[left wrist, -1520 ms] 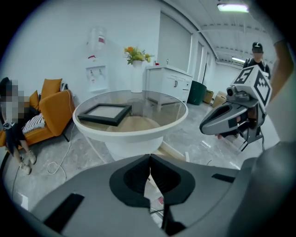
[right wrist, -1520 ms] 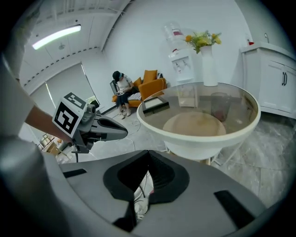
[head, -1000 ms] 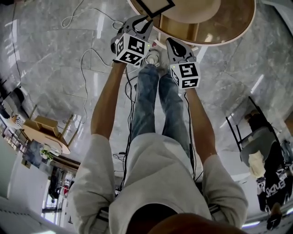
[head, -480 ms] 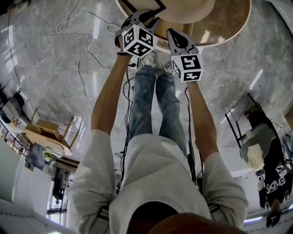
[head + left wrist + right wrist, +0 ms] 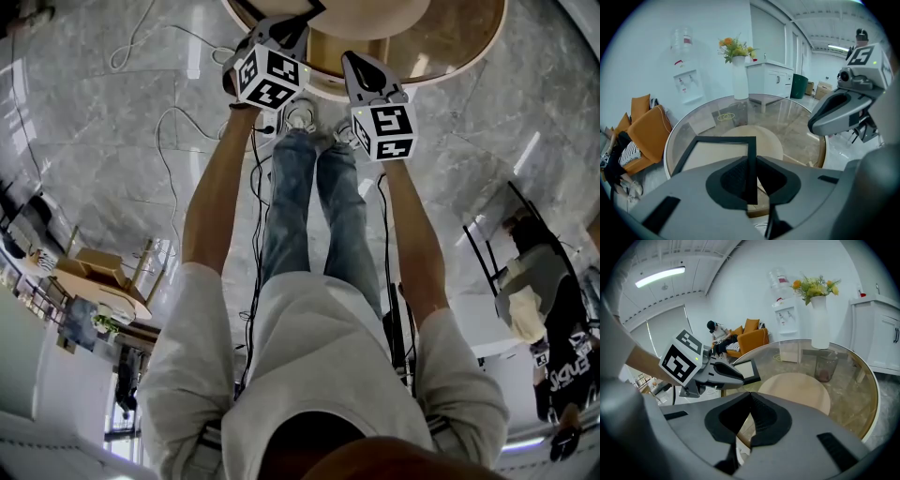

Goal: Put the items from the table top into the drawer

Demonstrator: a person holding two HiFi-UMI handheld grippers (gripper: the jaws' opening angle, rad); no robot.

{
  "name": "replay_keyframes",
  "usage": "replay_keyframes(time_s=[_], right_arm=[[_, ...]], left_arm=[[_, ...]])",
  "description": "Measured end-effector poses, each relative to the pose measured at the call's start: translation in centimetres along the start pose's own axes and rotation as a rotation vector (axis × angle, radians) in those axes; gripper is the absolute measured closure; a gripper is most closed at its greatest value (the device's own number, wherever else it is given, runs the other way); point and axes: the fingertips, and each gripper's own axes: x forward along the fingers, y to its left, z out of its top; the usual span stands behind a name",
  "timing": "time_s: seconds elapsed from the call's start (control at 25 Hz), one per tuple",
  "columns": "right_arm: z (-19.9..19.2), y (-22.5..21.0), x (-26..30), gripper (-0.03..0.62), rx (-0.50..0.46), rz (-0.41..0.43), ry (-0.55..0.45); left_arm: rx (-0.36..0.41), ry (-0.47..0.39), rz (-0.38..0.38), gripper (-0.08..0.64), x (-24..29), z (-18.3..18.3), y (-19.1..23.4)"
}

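the left gripper (image 5: 750, 159) is closing on the near right corner of a black picture frame (image 5: 724, 139). the frame's right edge stands upright between the jaws and both pads look to be against it. the frame lies at the near left part of the round glass surface (image 5: 797, 126). i cannot tell whether it rests flat on the glass or is already lifted a little.

the right gripper (image 5: 751, 397) hovers just beside it over the near edge of the surface, its jaws pressed together with nothing between them.

as a judgement, the task is at an early stage: the first item is only now being taken hold of, and nothing shows as put away. no drawer appears in any view, so the frame has yet to be carried to it.

a glass jar (image 5: 826, 365) stands farther back on the surface, near a white vase of flowers (image 5: 820, 324). the jar at least looks like an item left to move. the vase may be one too, but that is unclear.
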Motion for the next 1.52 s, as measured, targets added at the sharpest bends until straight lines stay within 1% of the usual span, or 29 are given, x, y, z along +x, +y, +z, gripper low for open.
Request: replay_keyframes(time_s=[0.2,0.36,0.56,0.68,0.76,0.92,1.12,1.24,1.4,1.52], right_arm=[[-0.7,-0.4,-0.9,0.568,0.011,-0.022,-0.007],[-0.9,-0.9,-2.3,0.568,0.024,-0.046,-0.018],[-2.4,-3.3,-5.1,0.568,0.063,-0.118,-0.030],[-3.5,-5.3,-7.8,0.568,0.093,-0.174,-0.038],[-4.4,-6.9,-9.9,0.568,0.117,-0.216,-0.045],[-6.6,-10.0,-15.0,0.568,0.198,-0.339,-0.072],[-10.3,-14.1,-21.8,0.568,0.273,-0.436,-0.093],[-12.9,-15.8,-25.3,0.568,0.332,-0.506,-0.103],[-16.2,-16.9,-29.0,0.568,0.394,-0.578,-0.106],[-18.3,-17.3,-30.9,0.568,0.428,-0.610,-0.105]], left_arm=[[-0.002,-0.038,-0.001,0.489,-0.9,0.6,-0.3],[0.012,-0.065,-0.010,0.489,-1.7,1.9,-1.5],[0.061,-0.111,-0.052,0.489,-1.2,5.0,-4.2],[0.102,-0.142,-0.089,0.489,-0.6,7.8,-6.8],[0.138,-0.159,-0.125,0.489,0.1,9.8,-9.3],[0.244,-0.187,-0.242,0.489,1.6,14.0,-15.5],[0.324,-0.201,-0.340,0.489,2.9,17.8,-24.4],[0.377,-0.208,-0.411,0.489,3.6,19.0,-29.4],[0.445,-0.207,-0.503,0.489,3.9,19.4,-35.6],[0.458,-0.191,-0.557,0.489,4.2,18.7,-39.4]])
